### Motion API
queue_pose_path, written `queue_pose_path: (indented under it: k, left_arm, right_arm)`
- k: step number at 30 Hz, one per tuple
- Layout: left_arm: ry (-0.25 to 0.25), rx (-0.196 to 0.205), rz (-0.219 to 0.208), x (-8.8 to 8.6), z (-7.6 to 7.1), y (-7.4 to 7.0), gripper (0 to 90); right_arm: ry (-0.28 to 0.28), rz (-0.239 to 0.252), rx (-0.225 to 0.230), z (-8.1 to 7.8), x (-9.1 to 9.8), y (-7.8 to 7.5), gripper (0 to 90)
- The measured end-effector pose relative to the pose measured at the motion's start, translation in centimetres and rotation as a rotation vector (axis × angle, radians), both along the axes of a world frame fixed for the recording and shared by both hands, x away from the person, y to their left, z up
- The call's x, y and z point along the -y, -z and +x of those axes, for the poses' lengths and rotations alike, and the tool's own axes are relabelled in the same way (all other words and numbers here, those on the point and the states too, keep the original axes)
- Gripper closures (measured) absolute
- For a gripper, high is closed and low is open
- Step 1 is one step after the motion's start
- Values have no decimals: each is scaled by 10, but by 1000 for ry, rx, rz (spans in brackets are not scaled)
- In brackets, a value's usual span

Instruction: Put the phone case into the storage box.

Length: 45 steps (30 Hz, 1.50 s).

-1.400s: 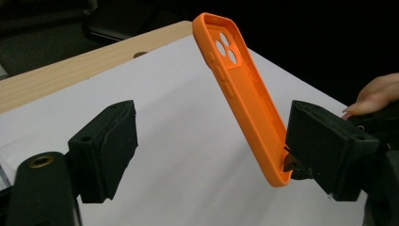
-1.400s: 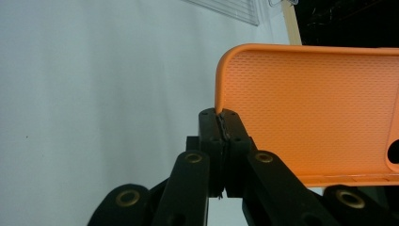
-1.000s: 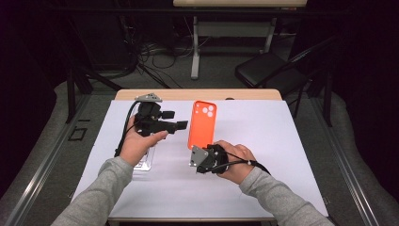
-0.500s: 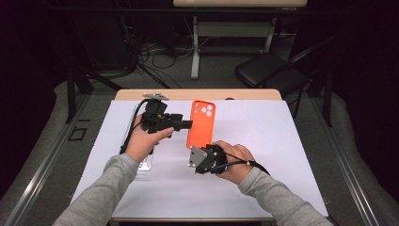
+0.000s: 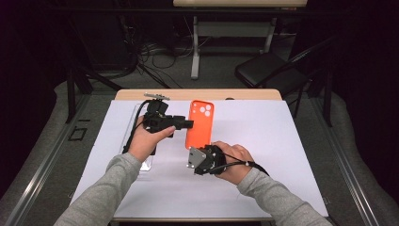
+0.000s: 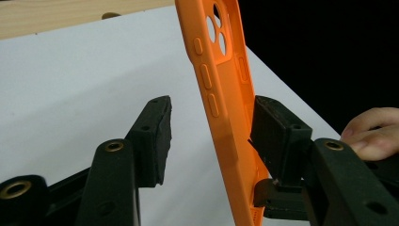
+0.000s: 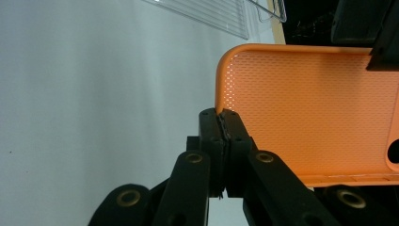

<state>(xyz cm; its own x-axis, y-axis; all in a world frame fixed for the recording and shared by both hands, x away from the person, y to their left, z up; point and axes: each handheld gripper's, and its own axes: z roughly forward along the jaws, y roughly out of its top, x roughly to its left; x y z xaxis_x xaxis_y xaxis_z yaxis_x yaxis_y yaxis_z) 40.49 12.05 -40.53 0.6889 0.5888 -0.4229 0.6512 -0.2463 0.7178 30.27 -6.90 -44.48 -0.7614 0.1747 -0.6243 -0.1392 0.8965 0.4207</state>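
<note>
Room: dark, with a black chair (image 5: 268,73) and a tangle of floor cables (image 5: 150,52) well behind the phone case; detail there is too dim to list further.

Table (image 5: 197,94): pale wood edge at the far side, just beyond the case's camera end.

Sheet (image 5: 291,155): white, smooth covering over the table top, lying under and all around the case.

Clear tray (image 7: 211,14): transparent, lying flat to the left of the case, partly under the left forearm.

Phone case (image 5: 199,123): orange, empty, held off the sheet near mid-table with its camera cut-outs at the far end. Judged light, thin-walled and flexible, probably a soft rubbery shell with a perforated inner face; not fragile, but likely to bow or twist if pinched mid-wall. Best hold is at a rim or corner, where the wall is stiffest.

Right gripper (image 7: 221,123): jaws fully closed, pinching the case's near corner edge.

Left gripper (image 6: 211,136): jaws about half apart and just been closing, with the case's long side wall between them; one pad appears to meet the inner face, the other stands clear of the outer wall.
</note>
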Motion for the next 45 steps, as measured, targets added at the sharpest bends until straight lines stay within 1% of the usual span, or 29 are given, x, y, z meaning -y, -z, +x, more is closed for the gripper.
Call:
queue_pose_path:
  k: [5,6,8,13,16,19,24,26,34,35,36,39,45]
  left_arm:
    - [-5,-30,-20,3,0,3,518]
    - [0,-40,-17,4,0,4,526]
    - [5,-48,-10,5,1,5,538]
    - [15,-73,-17,9,1,8,577]
    - [17,-81,-13,10,2,10,619]
    - [25,-97,-12,11,2,11,641]
    - [21,-112,-26,12,2,10,683]
    - [19,-120,-22,12,2,10,703]
    - [13,-141,-29,11,4,12,742]
    - [12,-147,-30,10,4,12,744]
    - [12,-149,-31,10,4,12,746]
    - [7,-158,-35,10,5,12,754]
    - [-2,-186,-48,8,6,14,772]
  right_arm:
    - [-9,-2,6,0,0,-1,895]
    - [-9,-1,6,0,-1,0,895]
    - [-10,1,8,0,-1,0,895]
    - [-16,0,12,-1,-2,0,895]
    - [-20,-5,15,-1,-3,0,895]
    - [-20,4,15,-2,-3,0,895]
    - [-23,8,16,-2,-4,1,895]
    - [-22,7,17,-2,-4,1,895]
    - [-28,9,18,-2,-5,2,895]
    - [-26,6,17,-3,-5,2,895]
    - [-37,-2,23,-2,-5,1,895]
    - [-26,3,18,-3,-5,2,895]
    - [-30,1,16,-3,-6,2,895]
